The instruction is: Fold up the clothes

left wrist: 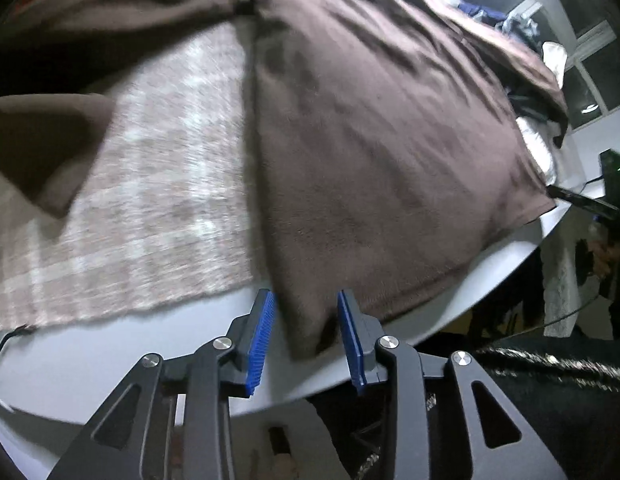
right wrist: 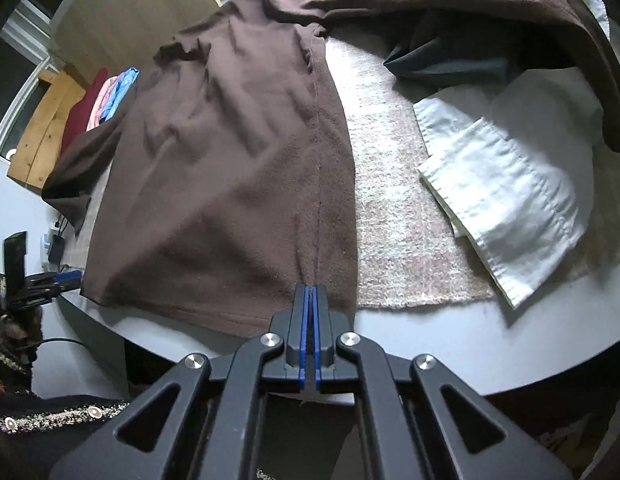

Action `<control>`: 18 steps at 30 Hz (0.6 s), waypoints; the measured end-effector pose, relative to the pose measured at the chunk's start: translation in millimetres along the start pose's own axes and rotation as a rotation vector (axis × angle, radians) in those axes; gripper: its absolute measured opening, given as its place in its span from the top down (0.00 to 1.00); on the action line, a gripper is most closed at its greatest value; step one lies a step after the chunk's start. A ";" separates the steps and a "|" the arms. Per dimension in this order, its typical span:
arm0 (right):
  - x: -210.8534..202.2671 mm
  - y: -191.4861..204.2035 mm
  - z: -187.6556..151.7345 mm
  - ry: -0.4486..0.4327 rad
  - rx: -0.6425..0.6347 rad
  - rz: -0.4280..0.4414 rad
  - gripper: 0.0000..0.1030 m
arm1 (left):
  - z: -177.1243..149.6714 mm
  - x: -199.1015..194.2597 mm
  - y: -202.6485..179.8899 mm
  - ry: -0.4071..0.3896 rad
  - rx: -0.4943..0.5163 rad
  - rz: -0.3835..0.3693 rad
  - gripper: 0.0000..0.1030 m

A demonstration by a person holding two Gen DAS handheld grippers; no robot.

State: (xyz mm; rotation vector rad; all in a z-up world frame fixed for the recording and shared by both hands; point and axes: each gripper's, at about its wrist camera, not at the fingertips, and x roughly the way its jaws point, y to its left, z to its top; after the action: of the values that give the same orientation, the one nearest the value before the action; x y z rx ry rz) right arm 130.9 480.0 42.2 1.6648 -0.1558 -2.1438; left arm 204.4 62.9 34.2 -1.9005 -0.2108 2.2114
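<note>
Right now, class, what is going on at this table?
A person is folding a brown long-sleeved top spread on a pinkish woven mat on a round white table. The right gripper is shut on the top's hem. The left gripper is open, its blue pads either side of a hem corner. A folded white garment lies alongside.

White round table [right wrist: 429,344] — pinkish woven mat [right wrist: 393,216], brown garment [right wrist: 230,184], white cloth [right wrist: 505,200]

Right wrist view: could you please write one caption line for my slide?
Right tool shut on the hem of a brown shirt spread over a woven mat, with folded white cloth beside it.
</note>
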 end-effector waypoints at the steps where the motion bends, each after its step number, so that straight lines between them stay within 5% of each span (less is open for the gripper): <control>1: -0.2 -1.2 0.2 0.002 0.002 0.005 0.98 | 0.9 0.3 -3.4 -0.011 0.009 0.003 0.71; 4: 1.1 -6.9 0.1 0.011 0.012 0.024 0.98 | 2.9 3.0 -12.7 -0.014 0.030 0.001 0.94; 11: -55.5 -9.2 36.7 -0.118 0.084 0.230 0.98 | 17.9 -74.4 -11.5 -0.171 0.031 -0.057 0.95; 15: -122.6 14.9 59.7 -0.262 -0.017 0.262 0.98 | 22.1 -130.7 -10.9 -0.286 0.061 -0.027 0.94; 18: -131.2 19.1 58.7 -0.291 -0.008 0.255 0.98 | 14.4 -137.6 -12.0 -0.272 0.068 -0.031 0.94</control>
State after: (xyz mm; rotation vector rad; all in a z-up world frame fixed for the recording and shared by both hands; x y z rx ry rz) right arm 105.8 504.3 182.9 1.2439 -0.4199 -2.1707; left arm 210.4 39.8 171.0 -1.5475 -0.2036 2.4172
